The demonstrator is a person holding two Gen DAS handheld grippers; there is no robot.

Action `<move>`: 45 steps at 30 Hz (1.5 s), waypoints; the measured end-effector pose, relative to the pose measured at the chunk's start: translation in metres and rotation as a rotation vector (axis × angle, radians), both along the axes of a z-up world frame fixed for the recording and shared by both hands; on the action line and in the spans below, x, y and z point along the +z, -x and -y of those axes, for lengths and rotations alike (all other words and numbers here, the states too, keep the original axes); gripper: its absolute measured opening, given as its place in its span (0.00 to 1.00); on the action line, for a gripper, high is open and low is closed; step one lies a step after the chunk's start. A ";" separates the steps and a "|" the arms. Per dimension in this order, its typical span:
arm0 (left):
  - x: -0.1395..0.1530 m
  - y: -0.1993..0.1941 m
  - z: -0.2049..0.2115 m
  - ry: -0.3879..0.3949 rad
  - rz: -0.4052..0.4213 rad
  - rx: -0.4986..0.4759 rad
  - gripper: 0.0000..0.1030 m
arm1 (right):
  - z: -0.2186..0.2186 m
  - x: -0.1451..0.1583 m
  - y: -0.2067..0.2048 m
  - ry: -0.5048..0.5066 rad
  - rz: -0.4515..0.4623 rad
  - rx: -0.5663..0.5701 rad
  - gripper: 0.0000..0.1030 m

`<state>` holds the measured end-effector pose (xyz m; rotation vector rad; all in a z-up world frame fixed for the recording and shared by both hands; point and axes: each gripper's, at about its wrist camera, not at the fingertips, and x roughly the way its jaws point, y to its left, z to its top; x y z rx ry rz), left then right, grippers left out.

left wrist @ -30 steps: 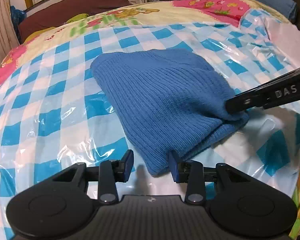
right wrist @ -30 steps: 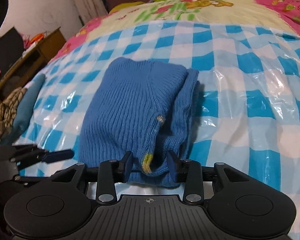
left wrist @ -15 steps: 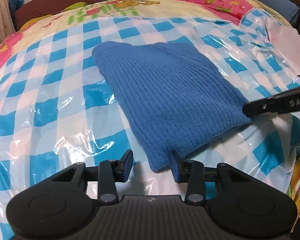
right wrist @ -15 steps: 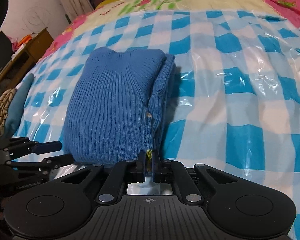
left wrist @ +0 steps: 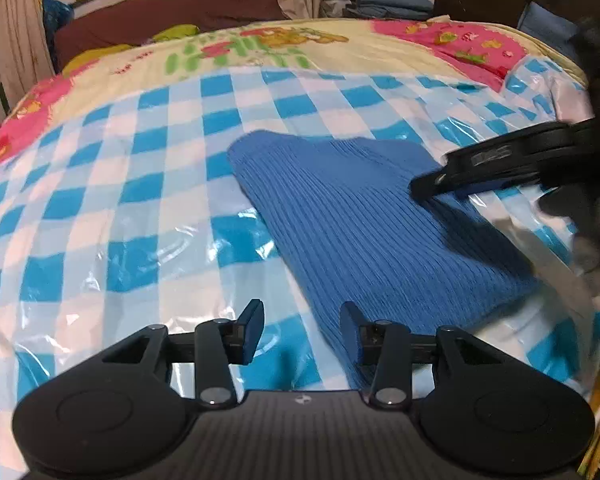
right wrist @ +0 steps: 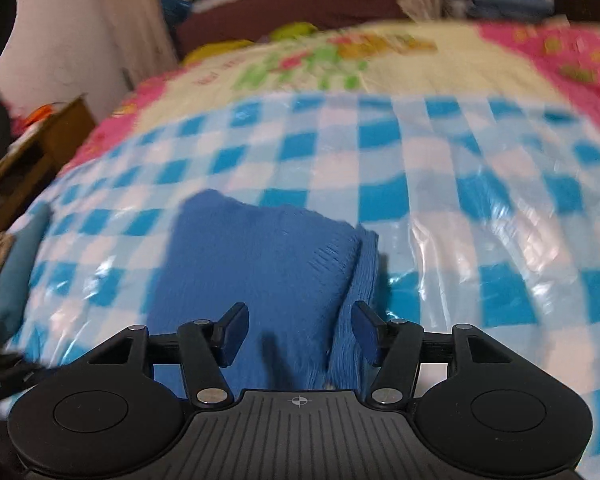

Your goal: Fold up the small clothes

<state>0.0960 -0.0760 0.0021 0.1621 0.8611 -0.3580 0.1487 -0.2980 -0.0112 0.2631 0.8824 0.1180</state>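
A folded blue ribbed knit garment [left wrist: 372, 232] lies on the blue-and-white checked plastic sheet [left wrist: 140, 208] over the bed. My left gripper [left wrist: 302, 330] is open and empty at the garment's near corner, its right finger against the knit edge. My right gripper [right wrist: 296, 330] is open and hangs over the garment [right wrist: 260, 264], holding nothing. In the left wrist view the right gripper [left wrist: 496, 166] reaches in from the right over the garment's far edge.
A floral quilt [left wrist: 260, 44] covers the far half of the bed, below a dark headboard [left wrist: 172, 4]. A wooden side table [right wrist: 32, 140] stands to the left of the bed. Stacked clothes [left wrist: 392, 2] sit at the back right.
My right gripper had shut on the garment's folded edge, then opened and moved forward over the garment. My left gripper stayed open and shifted slightly left.
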 end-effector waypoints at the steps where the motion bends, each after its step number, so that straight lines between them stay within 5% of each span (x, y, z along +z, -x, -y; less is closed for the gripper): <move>1: 0.000 -0.003 -0.001 0.003 0.001 0.008 0.47 | 0.003 -0.008 -0.007 -0.024 -0.024 -0.020 0.53; 5: -0.003 -0.017 -0.006 0.020 -0.005 0.052 0.48 | 0.010 -0.012 -0.005 -0.113 -0.004 -0.051 0.12; 7: -0.004 -0.021 -0.007 0.025 -0.003 0.058 0.48 | 0.013 0.000 0.009 -0.127 0.054 -0.036 0.09; 11: -0.012 -0.028 -0.004 0.037 -0.020 0.068 0.53 | 0.035 0.003 0.021 -0.137 0.083 -0.104 0.09; 14: -0.026 -0.037 0.002 0.037 -0.077 0.072 0.53 | 0.049 -0.027 0.014 -0.147 -0.010 -0.165 0.10; 22: -0.024 -0.040 -0.008 0.099 -0.114 0.106 0.53 | 0.033 -0.017 0.012 -0.074 0.012 -0.108 0.23; 38: -0.008 -0.048 -0.005 0.249 -0.077 0.120 0.54 | 0.053 -0.038 0.014 -0.226 -0.025 -0.159 0.26; 45: -0.021 -0.058 0.006 0.265 -0.143 0.093 0.59 | 0.057 -0.042 0.015 -0.252 -0.029 -0.161 0.32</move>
